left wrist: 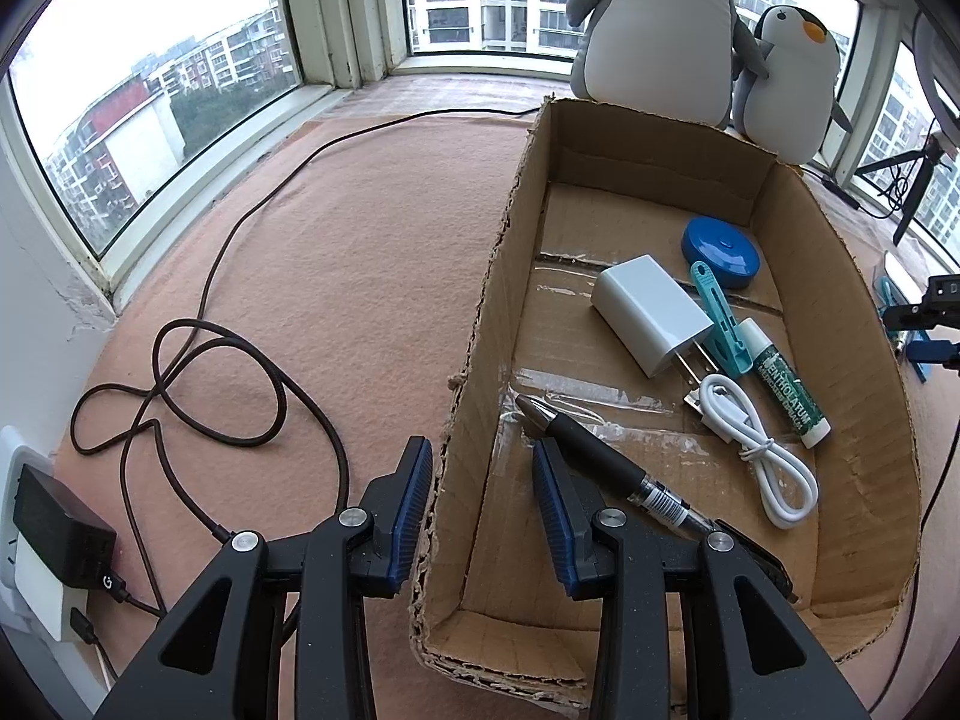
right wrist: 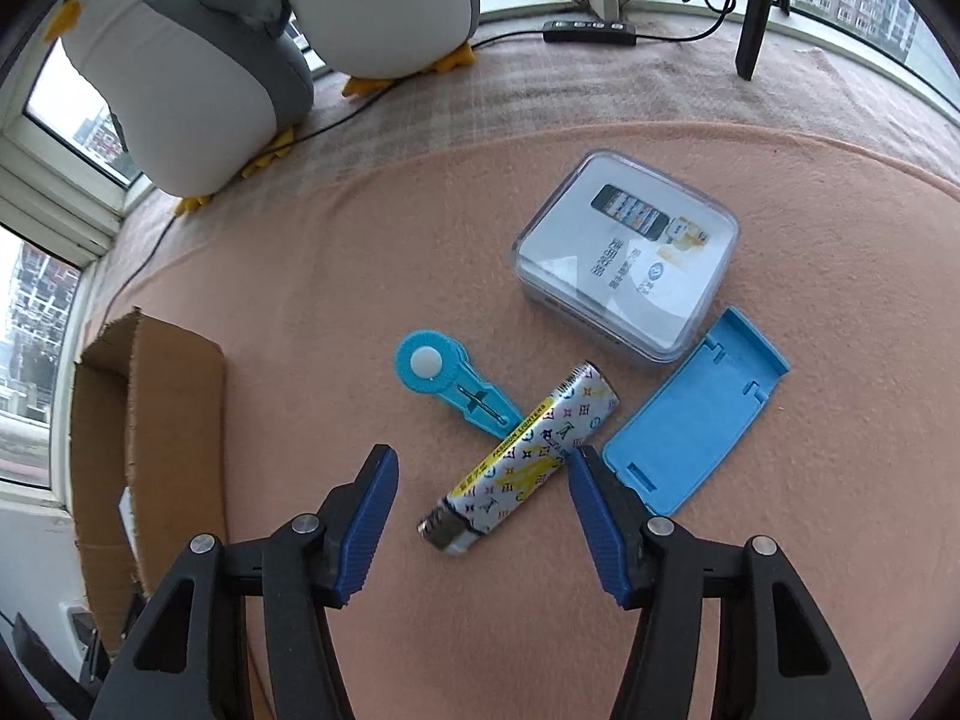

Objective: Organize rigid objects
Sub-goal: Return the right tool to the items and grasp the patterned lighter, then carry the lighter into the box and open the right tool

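Note:
My left gripper [left wrist: 483,468] straddles the near left wall of the cardboard box [left wrist: 852,360]. Its left pad lies against the wall and its right pad is inside the box, with a visible gap. In the box lie a black pen [left wrist: 606,456], a white charger [left wrist: 648,312], a white cable [left wrist: 762,444], a lip balm [left wrist: 786,390], a teal clip [left wrist: 717,324] and a blue round tape measure [left wrist: 720,252]. My right gripper [right wrist: 483,468] hangs open over a patterned lighter [right wrist: 528,450] on the pink blanket, one finger on each side and neither touching it.
Beside the lighter lie a blue round-headed tool [right wrist: 444,384], a blue plastic lid [right wrist: 696,432] and a clear plastic case [right wrist: 630,258]. Two plush penguins [right wrist: 198,78] sit by the windows. A brown cable [left wrist: 240,360] loops left of the box, near a black adapter [left wrist: 60,528].

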Demonstrator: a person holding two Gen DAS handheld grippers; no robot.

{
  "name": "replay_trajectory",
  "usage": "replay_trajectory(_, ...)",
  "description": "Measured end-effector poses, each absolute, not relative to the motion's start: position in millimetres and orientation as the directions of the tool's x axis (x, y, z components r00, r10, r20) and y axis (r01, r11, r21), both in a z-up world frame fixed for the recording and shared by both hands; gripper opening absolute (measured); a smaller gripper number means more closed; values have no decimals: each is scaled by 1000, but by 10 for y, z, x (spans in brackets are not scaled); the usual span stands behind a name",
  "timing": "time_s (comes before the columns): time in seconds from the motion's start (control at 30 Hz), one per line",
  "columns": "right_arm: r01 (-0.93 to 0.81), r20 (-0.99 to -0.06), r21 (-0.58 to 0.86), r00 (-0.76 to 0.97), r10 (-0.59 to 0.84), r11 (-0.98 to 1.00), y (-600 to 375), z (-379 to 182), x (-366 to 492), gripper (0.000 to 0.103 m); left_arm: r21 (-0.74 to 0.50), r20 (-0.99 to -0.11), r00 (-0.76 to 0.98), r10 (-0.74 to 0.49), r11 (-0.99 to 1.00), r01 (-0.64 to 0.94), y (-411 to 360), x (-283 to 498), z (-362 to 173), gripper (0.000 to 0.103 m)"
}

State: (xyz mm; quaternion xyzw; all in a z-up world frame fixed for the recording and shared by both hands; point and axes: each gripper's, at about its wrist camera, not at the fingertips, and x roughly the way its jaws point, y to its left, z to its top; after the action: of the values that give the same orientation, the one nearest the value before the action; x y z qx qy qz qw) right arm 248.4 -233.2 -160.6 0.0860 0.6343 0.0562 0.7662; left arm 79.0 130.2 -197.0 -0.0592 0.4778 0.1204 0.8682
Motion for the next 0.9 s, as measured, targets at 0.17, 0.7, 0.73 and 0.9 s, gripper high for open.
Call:
replay_trajectory(0.17,-7,-967,168,193,166,986,-2331,-1608,2454,33,11,-844,515,152,964,-267,1296,796,-1970,38)
replay_trajectory(0.7,-69,-931,306,186,314,949,-2633,-1579,2050,10,22,-842,515,160,964,-264,1284,799,-1974,38)
replay_trajectory(0.73,-68,-927,315,192,322,947,-2650,-1557,2028,10,22,-842,515,160,964,-264,1284,795,-1976,38)
replay_trajectory(0.9,-83,-902,359,224,368,930,-2650,-1363,1945,10,26,-842,514,164,964,-264,1272,795,-1982,38)
